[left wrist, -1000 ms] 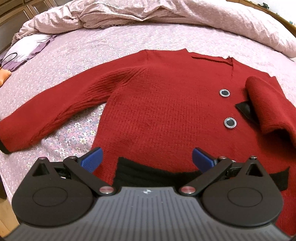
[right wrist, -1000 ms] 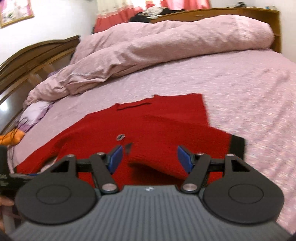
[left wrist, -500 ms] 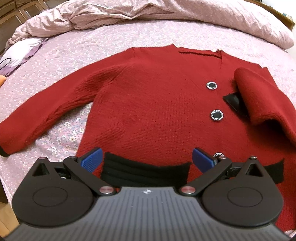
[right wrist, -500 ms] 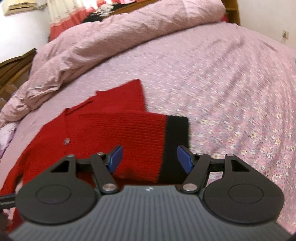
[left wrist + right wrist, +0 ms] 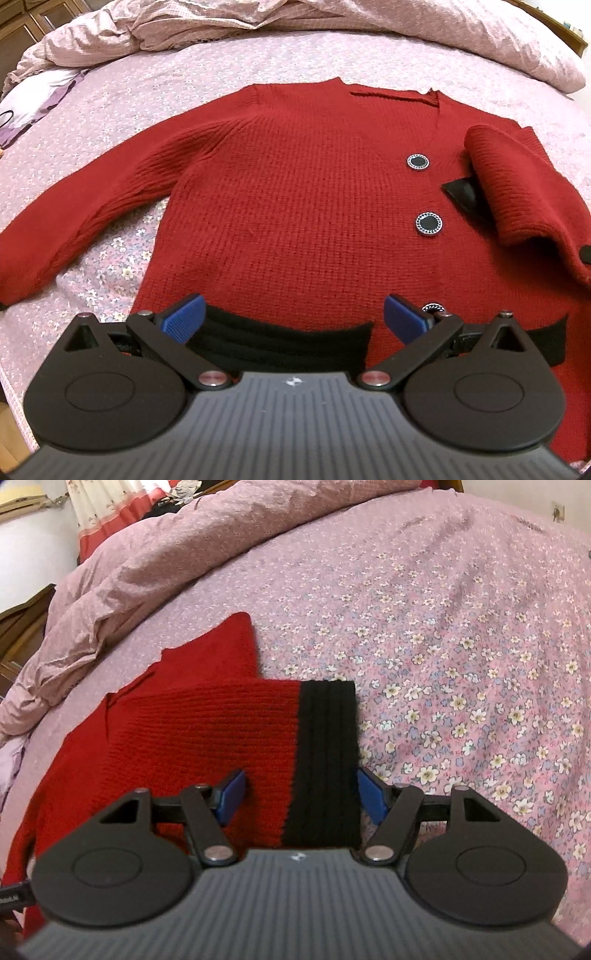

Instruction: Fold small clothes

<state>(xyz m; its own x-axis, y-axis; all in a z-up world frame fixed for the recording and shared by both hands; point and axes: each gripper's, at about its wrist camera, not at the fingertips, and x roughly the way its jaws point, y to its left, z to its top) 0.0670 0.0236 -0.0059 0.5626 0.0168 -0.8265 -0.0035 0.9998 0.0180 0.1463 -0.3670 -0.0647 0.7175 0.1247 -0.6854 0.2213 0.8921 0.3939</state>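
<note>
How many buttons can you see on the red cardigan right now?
3. On the cardigan front in the left wrist view: top button, middle button, and a third half hidden behind the left gripper's finger at the hem. More may be hidden.

bare bedspread (image 5: 461,635) right of cardigan (image 5: 295,192); rumpled duvet (image 5: 332,29) seemingly blocks beyond.

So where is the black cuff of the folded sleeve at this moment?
In the right wrist view the black cuff sits between the open fingers of the right hand-held gripper, at the right edge of the red cardigan, beside the flowered bedsheet.
</note>
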